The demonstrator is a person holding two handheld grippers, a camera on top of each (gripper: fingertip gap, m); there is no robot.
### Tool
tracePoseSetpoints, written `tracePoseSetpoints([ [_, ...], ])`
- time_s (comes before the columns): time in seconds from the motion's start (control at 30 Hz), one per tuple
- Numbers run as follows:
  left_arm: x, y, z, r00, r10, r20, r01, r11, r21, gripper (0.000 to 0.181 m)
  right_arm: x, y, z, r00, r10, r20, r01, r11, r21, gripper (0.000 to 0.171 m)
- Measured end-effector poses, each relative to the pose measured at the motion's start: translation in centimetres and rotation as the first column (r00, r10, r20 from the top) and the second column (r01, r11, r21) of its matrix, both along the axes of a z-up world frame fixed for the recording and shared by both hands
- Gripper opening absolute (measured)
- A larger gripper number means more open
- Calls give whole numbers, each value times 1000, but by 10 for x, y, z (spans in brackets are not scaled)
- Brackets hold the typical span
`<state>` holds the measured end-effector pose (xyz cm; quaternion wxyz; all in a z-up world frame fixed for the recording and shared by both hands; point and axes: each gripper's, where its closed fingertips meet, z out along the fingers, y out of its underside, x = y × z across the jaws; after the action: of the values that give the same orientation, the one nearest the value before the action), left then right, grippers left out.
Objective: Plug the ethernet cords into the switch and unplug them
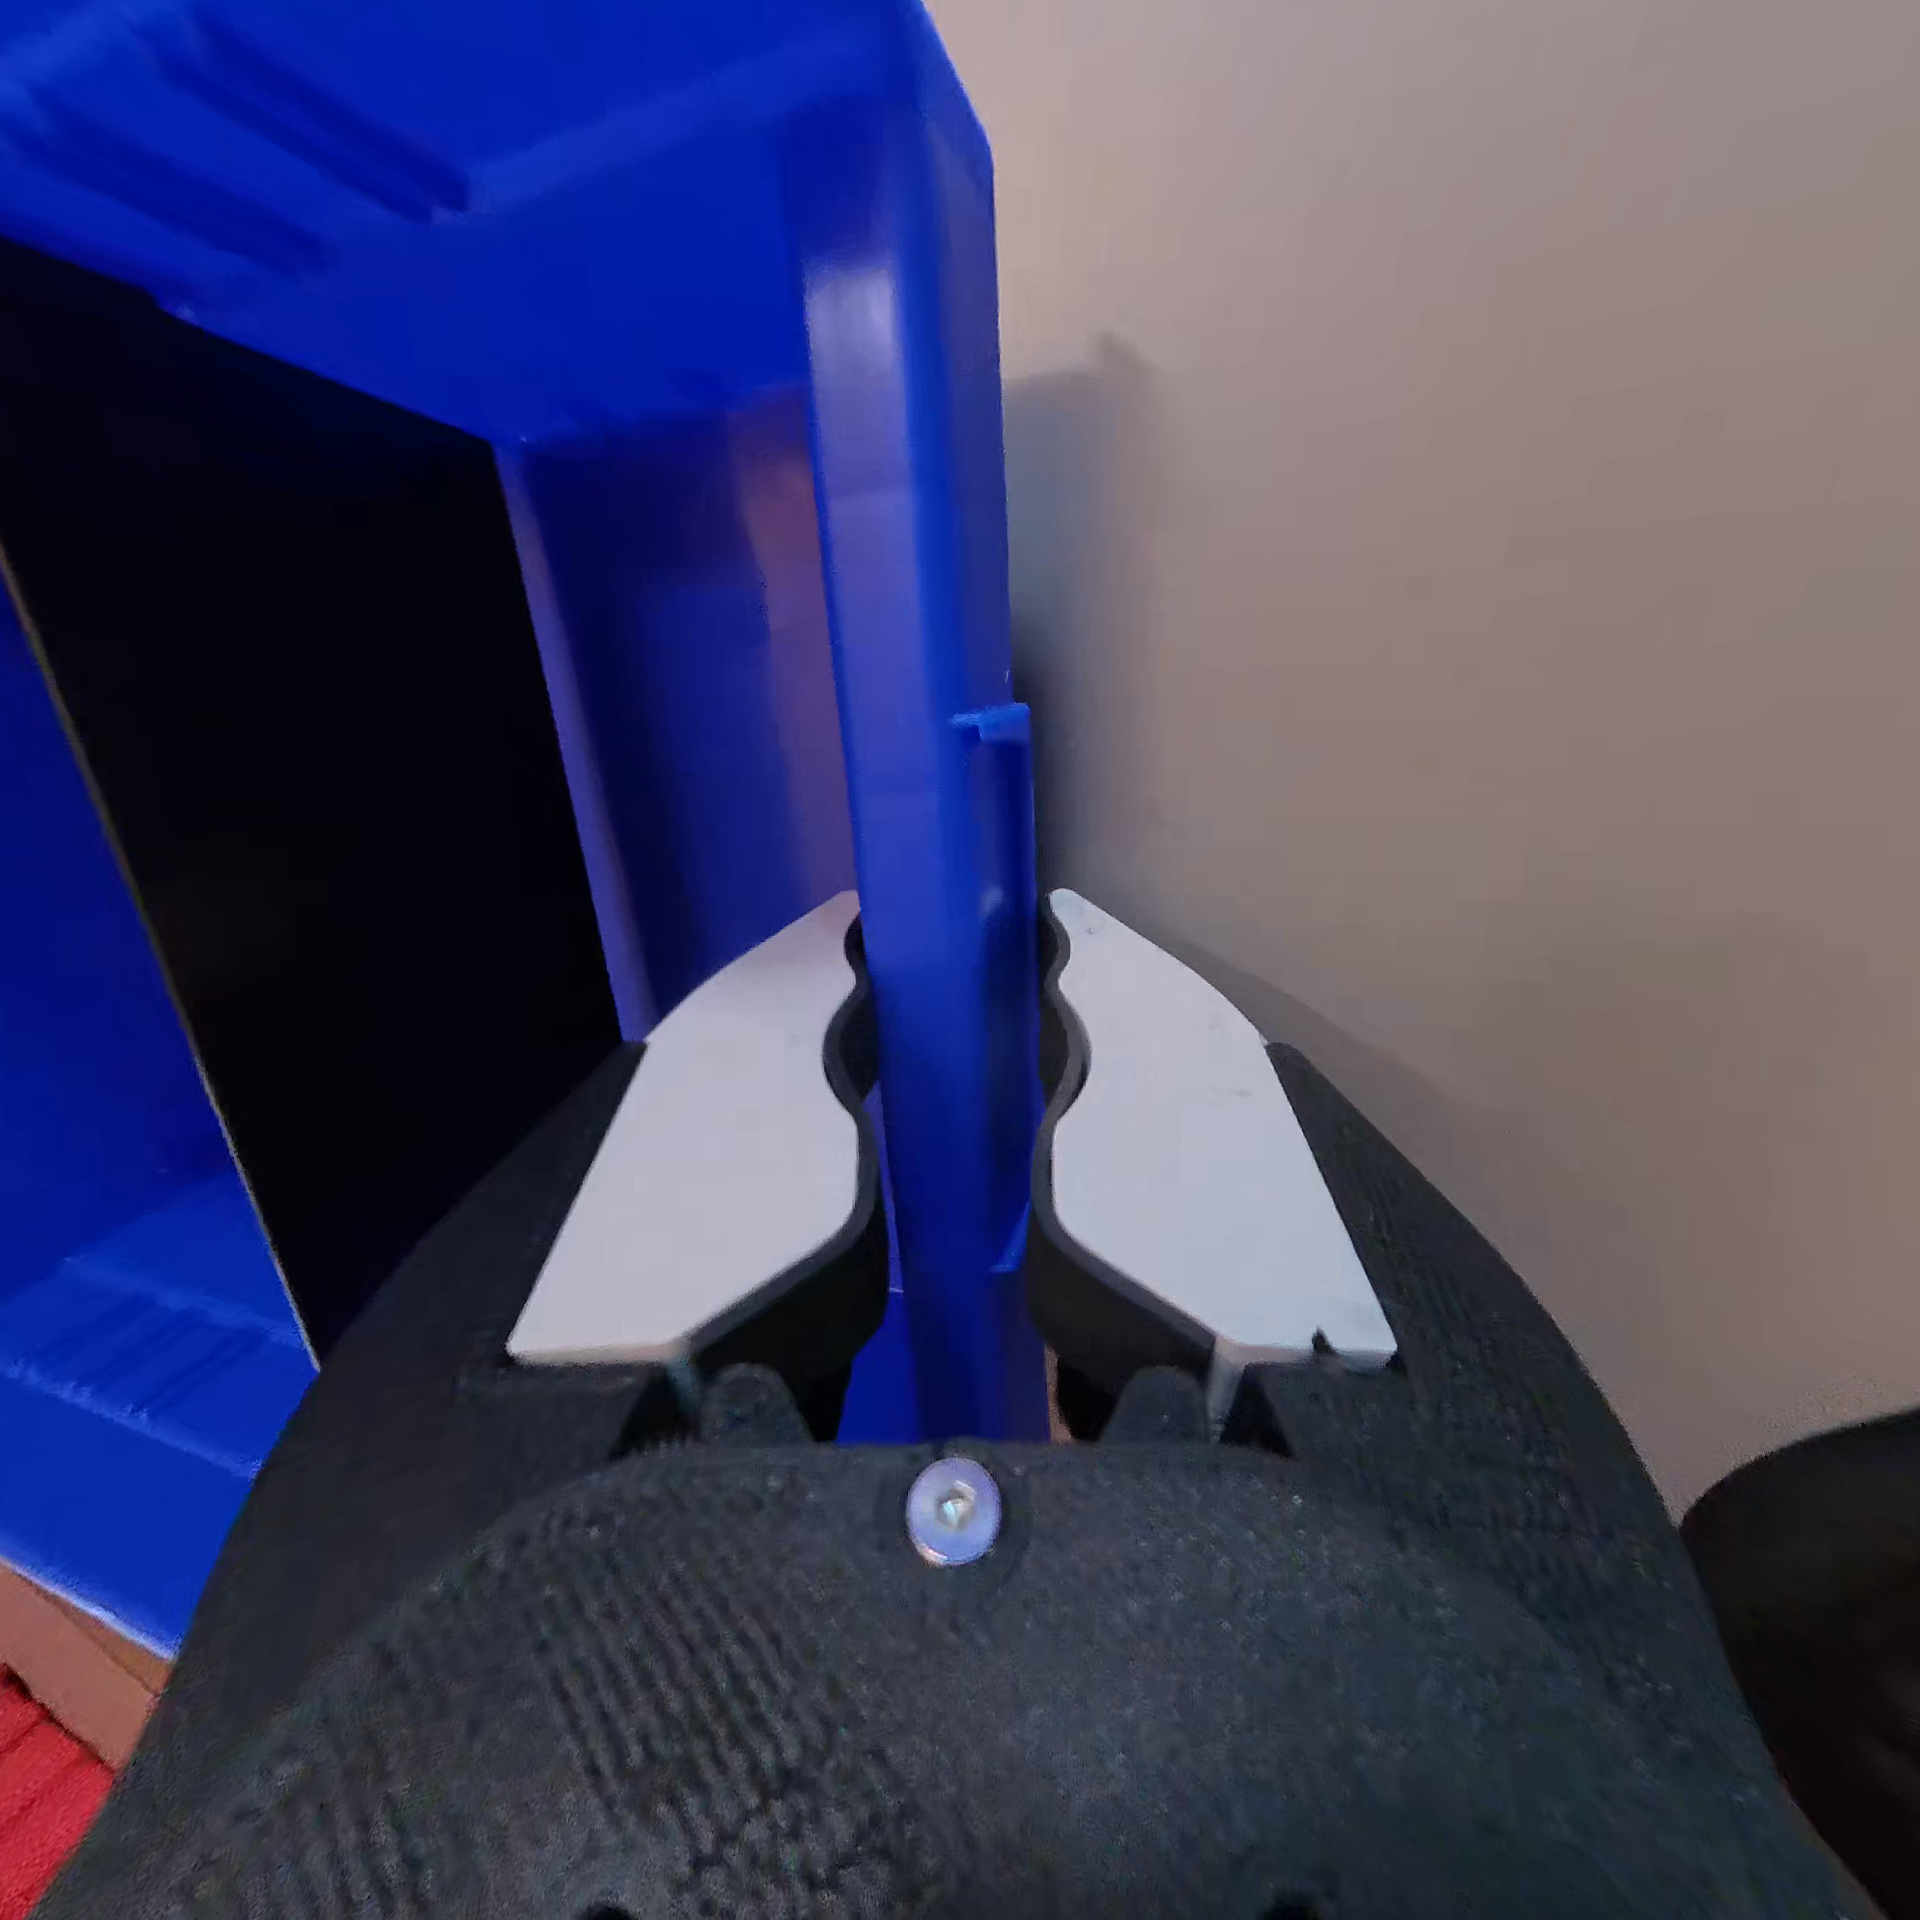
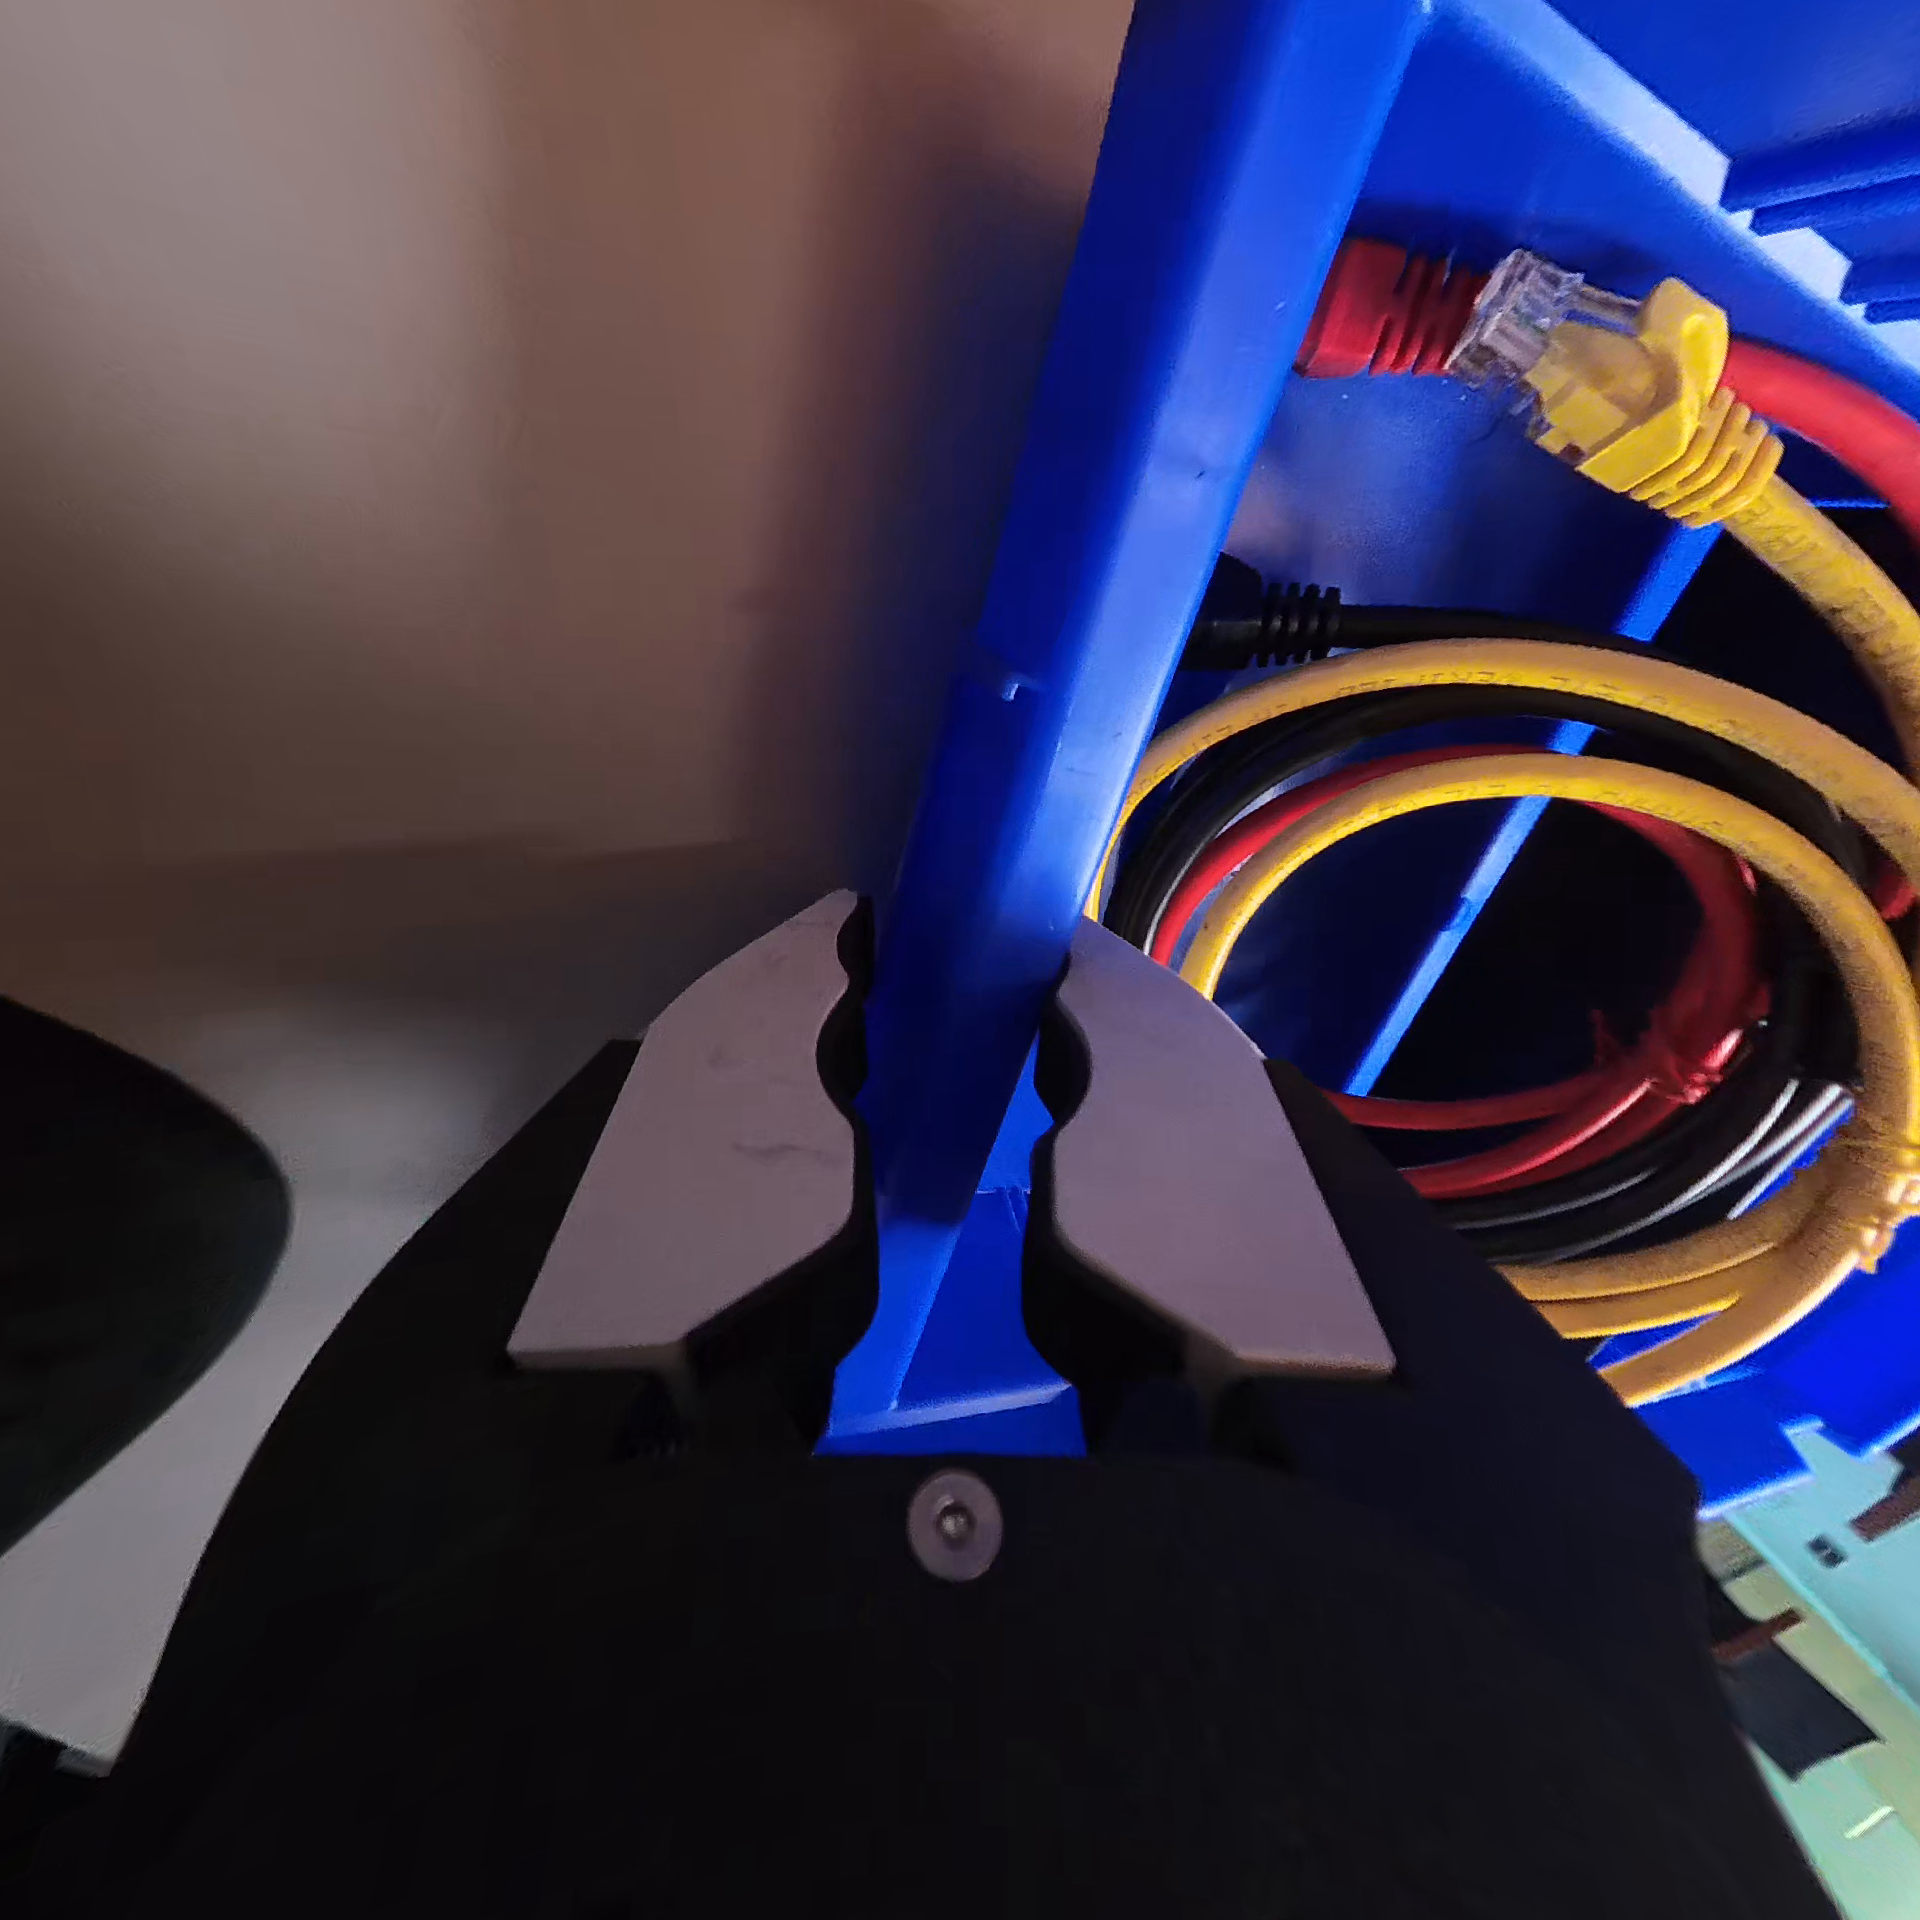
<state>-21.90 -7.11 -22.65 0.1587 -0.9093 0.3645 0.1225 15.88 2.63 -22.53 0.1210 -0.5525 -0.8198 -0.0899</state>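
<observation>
Two tools are clamped on opposite walls of one blue moulded plastic bin (image 1: 914, 623): the left tool (image 1: 951, 997) pinches a wall rim at frame centre, the right tool (image 2: 956, 1018) another. Right of the right tool, coiled yellow, red and black ethernet cords (image 2: 1558, 935) lie inside the bin, a clear-tipped yellow plug (image 2: 1600, 384) at upper right. No switch shows. Uneven lifting could tip the bin and spill the cords; thin rims may slip.

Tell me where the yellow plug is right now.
In the right wrist view, the yellow plug is at upper right inside the blue bin, its clear tip against the red plug, above the coiled cords.
</observation>
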Motion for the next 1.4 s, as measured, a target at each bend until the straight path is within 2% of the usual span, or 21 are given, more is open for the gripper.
tracePoseSetpoints([
  [0.17,51,15,0,987,-163,-5,163,986,19,28,-9,-38,0,994,108,-14,-107,994,11,28],
  [0.3,98,35,2,935,-350,-46,353,934,59,29,-20,-61,2,988,146,-49,-144,989,35,29],
  [0.37,113,48,4,901,-425,-87,432,896,99,30,-30,-69,12,980,130,-150,-122,991,57,31],
  [0.43,120,57,10,896,-432,-99,443,884,147,31,-41,-81,39,937,56,-344,-57,998,7,36],
  [0.47,123,59,15,901,-426,-84,434,882,181,35,-44,-87,57,891,-4,-455,-19,999,-47,37],
  [0.53,134,57,33,910,-414,5,396,875,278,41,-37,-89,94,748,-131,-651,74,991,-115,36],
  [0.63,154,43,63,894,-401,202,297,866,403,50,2,-69,130,464,-306,-831,282,941,-189,35],
  [0.73,192,19,85,769,-389,507,144,879,455,51,50,-50,126,198,-427,-882,469,832,-297,39],
  [0.77,206,12,90,699,-375,609,84,889,451,53,61,-47,115,138,-464,-875,508,792,-340,42],
  [0.83,230,6,93,564,-299,770,-54,917,395,55,67,-46,92,65,-528,-847,529,738,-420,48],
  [0.9,246,11,82,516,-219,828,-158,926,343,61,60,-38,79,36,-561,-827,535,710,-458,52],
  [1.0,261,28,65,526,-141,839,-275,905,325,69,48,-18,61,67,-613,-788,575,669,-471,54],
  [1.07,264,42,54,546,-90,833,-341,884,319,68,40,-8,56,72,-618,-783,585,662,-469,46],
  [1.17,269,51,41,588,-56,807,-362,874,324,59,32,-6,53,52,-619,-783,577,659,-483,42],
  [1.2,269,53,41,599,-62,798,-368,864,344,60,34,-3,54,46,-601,-798,596,658,-461,36],
  [1.3,269,59,43,579,-43,814,-410,848,336,55,45,3,57,47,-541,-840,649,656,-386,17],
  [1.4,269,62,47,570,-44,821,-438,829,349,50,49,3,57,56,-527,-848,669,651,-359,12],
])
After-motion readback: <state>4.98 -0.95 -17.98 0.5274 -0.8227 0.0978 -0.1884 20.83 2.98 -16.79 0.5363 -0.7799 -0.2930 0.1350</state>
